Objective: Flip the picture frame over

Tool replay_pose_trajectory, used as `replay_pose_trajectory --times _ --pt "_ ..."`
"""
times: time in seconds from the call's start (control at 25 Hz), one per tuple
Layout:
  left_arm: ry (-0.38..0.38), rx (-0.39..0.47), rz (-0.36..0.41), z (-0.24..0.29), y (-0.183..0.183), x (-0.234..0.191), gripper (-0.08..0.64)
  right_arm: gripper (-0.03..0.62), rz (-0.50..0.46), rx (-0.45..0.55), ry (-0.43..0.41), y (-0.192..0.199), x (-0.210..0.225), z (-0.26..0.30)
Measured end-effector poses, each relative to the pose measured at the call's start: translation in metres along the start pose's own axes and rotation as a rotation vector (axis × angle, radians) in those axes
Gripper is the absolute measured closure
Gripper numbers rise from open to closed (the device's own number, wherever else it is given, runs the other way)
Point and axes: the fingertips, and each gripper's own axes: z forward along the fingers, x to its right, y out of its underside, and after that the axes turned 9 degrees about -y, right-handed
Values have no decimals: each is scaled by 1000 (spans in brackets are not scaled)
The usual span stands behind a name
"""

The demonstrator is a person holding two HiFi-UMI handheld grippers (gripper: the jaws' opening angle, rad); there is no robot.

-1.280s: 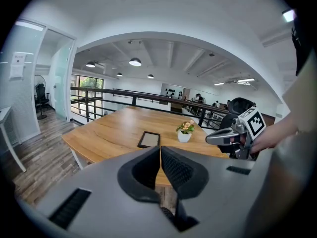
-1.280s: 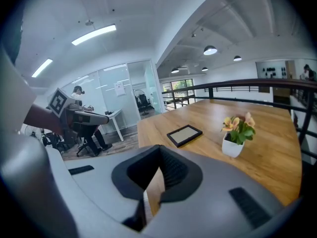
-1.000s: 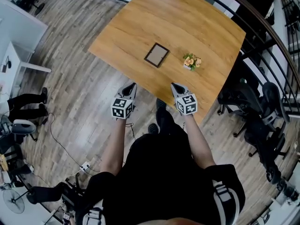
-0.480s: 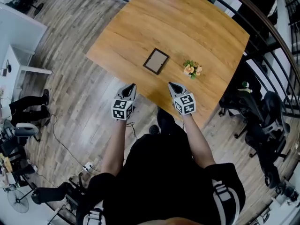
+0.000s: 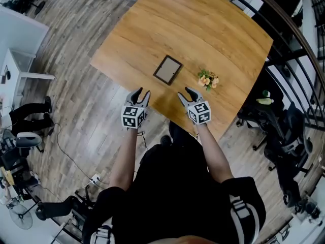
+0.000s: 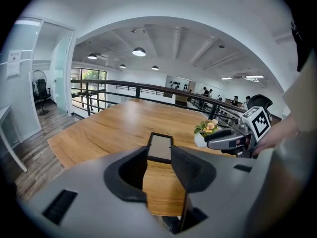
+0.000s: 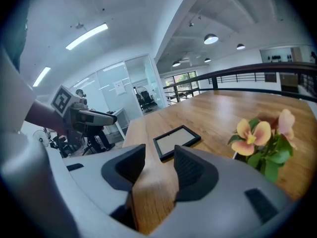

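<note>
A small black picture frame (image 5: pixel 168 69) lies flat on the wooden table (image 5: pixel 203 24), near its front edge. It also shows ahead of the jaws in the left gripper view (image 6: pixel 160 147) and the right gripper view (image 7: pixel 176 140). My left gripper (image 5: pixel 139 94) hovers at the table's edge, short of the frame and to its left. Its jaws are opening, with nothing between them. My right gripper (image 5: pixel 185 93) hangs just right of it, below the frame, jaws also opening and empty.
A small white pot of orange flowers (image 5: pixel 208 79) stands on the table right of the frame, close to the right gripper (image 7: pixel 262 140). Office chairs (image 5: pixel 284 121) and a railing lie beyond the table's right side. Wooden floor lies to the left.
Both grippers moved forward toward the table edge and the frame. Their jaws, shut before, now stand apart.
</note>
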Motion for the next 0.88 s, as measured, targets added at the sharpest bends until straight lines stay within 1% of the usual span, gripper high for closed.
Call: replay_pose_trajectory --times 0.2,0.52,0.68,0.88 --pt "-4 -36 0 15 2 1 408 400 -3 -27 -28 -1 6 7" --pt "-21 -96 -3 39 19 2 408 410 4 -39 -60 5 15 17" --pt "-18 -112 -2 50 23 3 408 414 10 -69 -72 14 18 21" --pt "-8 -124 2 66 21 -2 408 419 16 -77 -67 14 20 26"
